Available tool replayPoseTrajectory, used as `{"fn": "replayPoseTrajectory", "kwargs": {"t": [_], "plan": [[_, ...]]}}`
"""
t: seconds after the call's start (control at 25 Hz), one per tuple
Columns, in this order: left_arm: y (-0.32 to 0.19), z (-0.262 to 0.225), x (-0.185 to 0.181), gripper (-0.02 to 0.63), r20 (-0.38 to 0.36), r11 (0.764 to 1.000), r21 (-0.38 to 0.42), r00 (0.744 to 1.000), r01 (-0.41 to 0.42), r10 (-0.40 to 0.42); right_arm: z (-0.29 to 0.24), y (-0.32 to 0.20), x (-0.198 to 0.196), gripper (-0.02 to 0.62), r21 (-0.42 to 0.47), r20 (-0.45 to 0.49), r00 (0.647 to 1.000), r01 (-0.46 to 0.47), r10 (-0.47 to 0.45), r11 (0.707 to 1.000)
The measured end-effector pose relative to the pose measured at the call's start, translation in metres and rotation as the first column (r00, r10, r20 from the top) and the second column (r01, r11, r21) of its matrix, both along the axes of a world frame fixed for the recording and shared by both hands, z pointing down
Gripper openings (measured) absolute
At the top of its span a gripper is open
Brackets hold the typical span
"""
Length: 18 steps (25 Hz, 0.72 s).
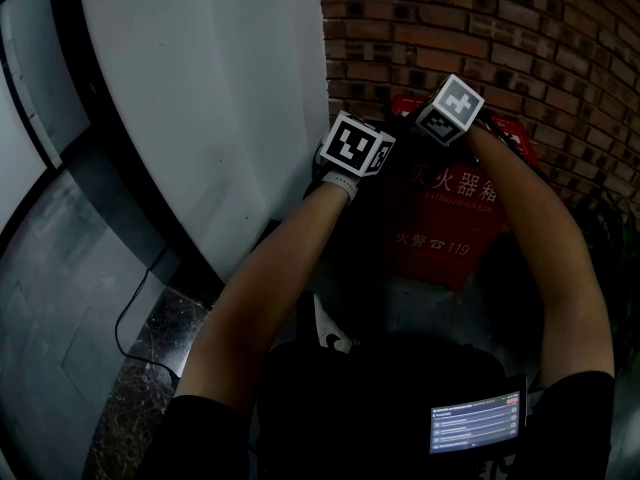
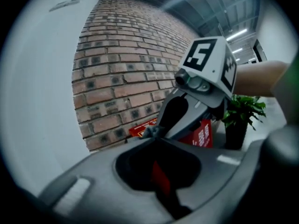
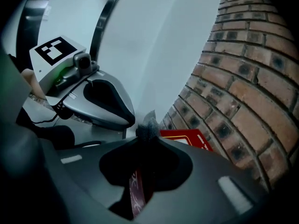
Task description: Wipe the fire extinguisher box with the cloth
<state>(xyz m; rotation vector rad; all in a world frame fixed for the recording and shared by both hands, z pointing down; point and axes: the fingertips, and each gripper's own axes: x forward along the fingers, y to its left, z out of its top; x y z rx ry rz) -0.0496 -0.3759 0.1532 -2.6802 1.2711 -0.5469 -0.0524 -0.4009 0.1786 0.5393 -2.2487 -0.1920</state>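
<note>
I see the red fire extinguisher box with white lettering (image 1: 445,223) at 3 o'clock of centre in the head view. It stands against a red-brown brick wall (image 1: 500,28) that fills 1 o'clock. My forearms and both marker cubes cover its top edge. The right tool (image 3: 145,141) is clamped on a small grey fuzzy cloth (image 3: 148,126), which pokes out at 12 o'clock of its tip. The left tool (image 2: 154,140) is closed on the same scrap. A white curved wall panel (image 1: 200,98) stands at 10 o'clock. A green potted plant (image 2: 240,115) sits at 3 o'clock in the left gripper view.
</note>
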Motion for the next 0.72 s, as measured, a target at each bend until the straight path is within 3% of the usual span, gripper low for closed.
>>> {"fn": "replayPoseTrajectory", "kwargs": {"t": [0.16, 0.32, 0.72], "plan": [[0.006, 0.005, 0.023, 0.0, -0.003, 1.0, -0.009, 1.0, -0.023, 0.023, 0.001, -0.005, 0.03, 0.057, 0.03, 0.012, 0.999, -0.036, 0.036, 0.999], [0.008, 0.005, 0.049, 0.0, 0.005, 0.999, -0.007, 0.999, -0.041, 0.041, 0.005, 0.004, 0.056, 0.057, -0.008, 0.034, 0.998, -0.051, 0.051, 0.999], [0.019, 0.01, 0.132, 0.0, 0.03, 0.994, -0.017, 0.993, -0.112, 0.113, 0.005, 0.015, 0.152, 0.057, 0.025, -0.01, 0.99, -0.143, 0.144, 0.989]]}}
